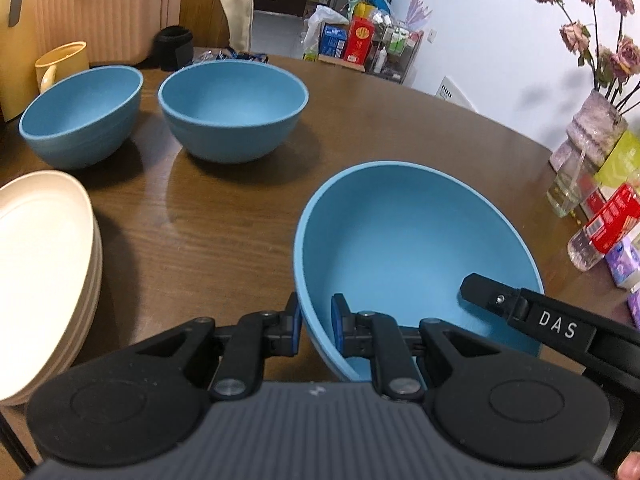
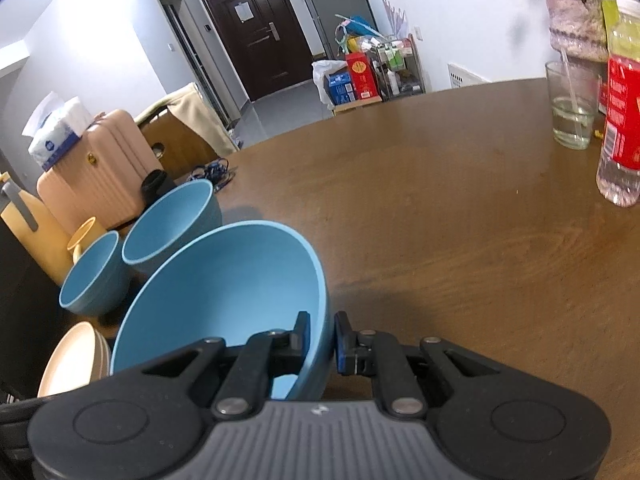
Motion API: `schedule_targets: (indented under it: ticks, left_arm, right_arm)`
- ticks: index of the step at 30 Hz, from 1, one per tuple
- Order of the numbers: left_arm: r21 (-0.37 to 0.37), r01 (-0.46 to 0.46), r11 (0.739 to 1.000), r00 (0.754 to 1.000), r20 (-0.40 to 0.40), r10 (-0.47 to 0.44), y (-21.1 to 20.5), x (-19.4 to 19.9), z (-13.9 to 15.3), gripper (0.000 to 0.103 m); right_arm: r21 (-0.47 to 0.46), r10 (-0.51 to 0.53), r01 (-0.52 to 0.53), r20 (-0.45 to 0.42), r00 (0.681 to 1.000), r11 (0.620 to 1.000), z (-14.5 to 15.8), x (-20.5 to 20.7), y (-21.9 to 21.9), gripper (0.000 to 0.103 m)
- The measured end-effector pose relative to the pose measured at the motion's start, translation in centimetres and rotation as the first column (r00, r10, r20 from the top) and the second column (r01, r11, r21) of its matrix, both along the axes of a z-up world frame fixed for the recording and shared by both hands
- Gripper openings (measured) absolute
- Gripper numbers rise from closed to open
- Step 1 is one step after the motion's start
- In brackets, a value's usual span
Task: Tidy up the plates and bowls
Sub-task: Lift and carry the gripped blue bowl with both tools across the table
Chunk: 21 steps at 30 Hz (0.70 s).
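Note:
A large blue bowl is held above the brown table by both grippers. My left gripper is shut on its near left rim, one pad outside and one inside. My right gripper is shut on the bowl at its right rim; in the left wrist view one of its fingers reaches inside the bowl. Two more blue bowls stand upright at the far left of the table. A stack of cream plates sits at the near left.
A yellow mug and a pink ribbed case stand behind the bowls. At the right edge are a vase of dried roses, a glass of water and a red-labelled bottle. Bare wood spreads across the table's middle.

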State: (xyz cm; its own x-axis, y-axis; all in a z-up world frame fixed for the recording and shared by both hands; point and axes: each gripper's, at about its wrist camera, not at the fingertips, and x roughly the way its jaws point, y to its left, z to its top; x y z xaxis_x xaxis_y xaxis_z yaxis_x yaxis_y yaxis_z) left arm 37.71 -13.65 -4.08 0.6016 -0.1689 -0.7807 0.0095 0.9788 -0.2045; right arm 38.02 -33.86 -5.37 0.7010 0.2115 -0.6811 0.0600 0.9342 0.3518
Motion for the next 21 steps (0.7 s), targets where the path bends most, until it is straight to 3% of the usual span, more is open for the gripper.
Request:
schedule_targets:
  ticks: [21]
  left_arm:
    - [0.026, 0.019, 0.999, 1.0, -0.026, -0.018, 0.4, -1.0, -1.7, 0.016]
  right_arm:
    - [0.011, -0.01, 0.011, -0.029, 1.0, 1.0, -2.0, -0.8, 0.6, 0.012]
